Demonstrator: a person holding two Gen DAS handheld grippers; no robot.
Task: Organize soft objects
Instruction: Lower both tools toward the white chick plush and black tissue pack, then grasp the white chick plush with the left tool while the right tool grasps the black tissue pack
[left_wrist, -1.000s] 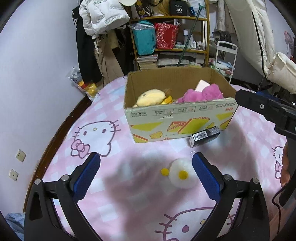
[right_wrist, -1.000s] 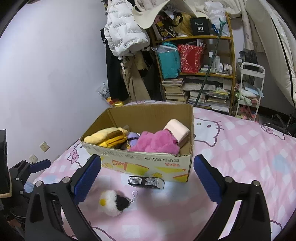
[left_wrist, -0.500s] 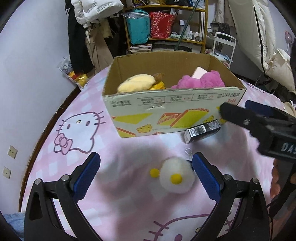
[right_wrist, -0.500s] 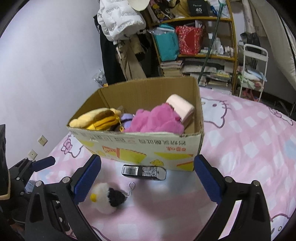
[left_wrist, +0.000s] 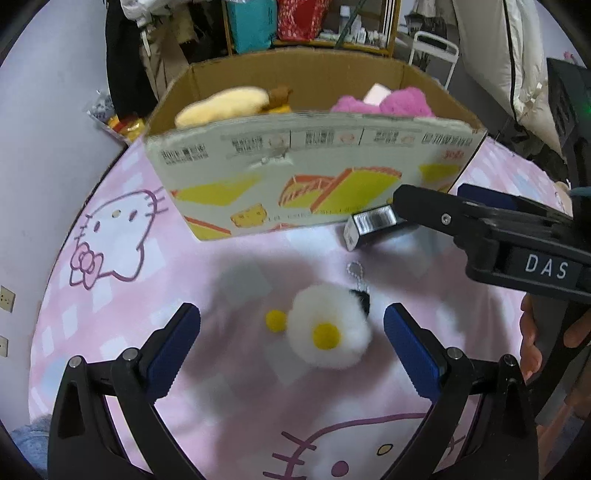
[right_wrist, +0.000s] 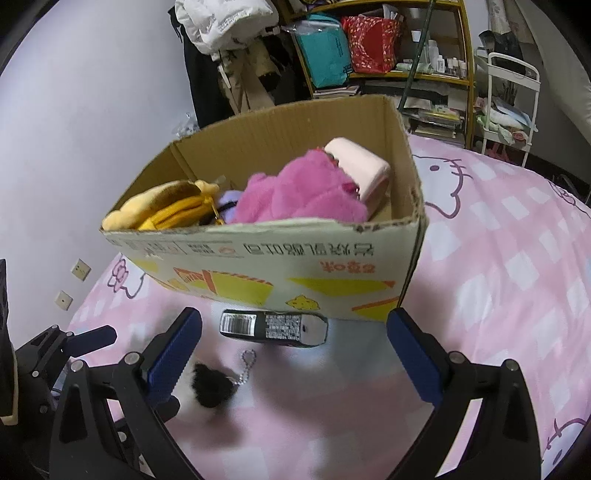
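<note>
A fluffy white pom-pom toy (left_wrist: 328, 332) with yellow feet, a black back and a bead chain lies on the pink bed. My left gripper (left_wrist: 291, 328) is open, its blue pads on either side of the toy and apart from it. The toy's black side (right_wrist: 212, 384) shows in the right wrist view. My right gripper (right_wrist: 293, 332) is open and empty, low over a black barcoded packet (right_wrist: 273, 328) lying against the cardboard box (right_wrist: 266, 266). The box holds a yellow plush (right_wrist: 166, 210), a pink plush (right_wrist: 299, 195) and a pale pink item (right_wrist: 356, 168).
The Hello Kitty bedspread (left_wrist: 110, 236) runs to a wall on the left. Shelves (right_wrist: 376, 51) with bags and books, hanging coats (right_wrist: 221, 44) and a white trolley (right_wrist: 509, 96) stand behind the bed. The right gripper's arm (left_wrist: 491, 229) crosses the left wrist view.
Both grippers have moved forward and down. The left now brackets the pom-pom toy. The right has closed in on the black packet and the box front. Both stayed open.
</note>
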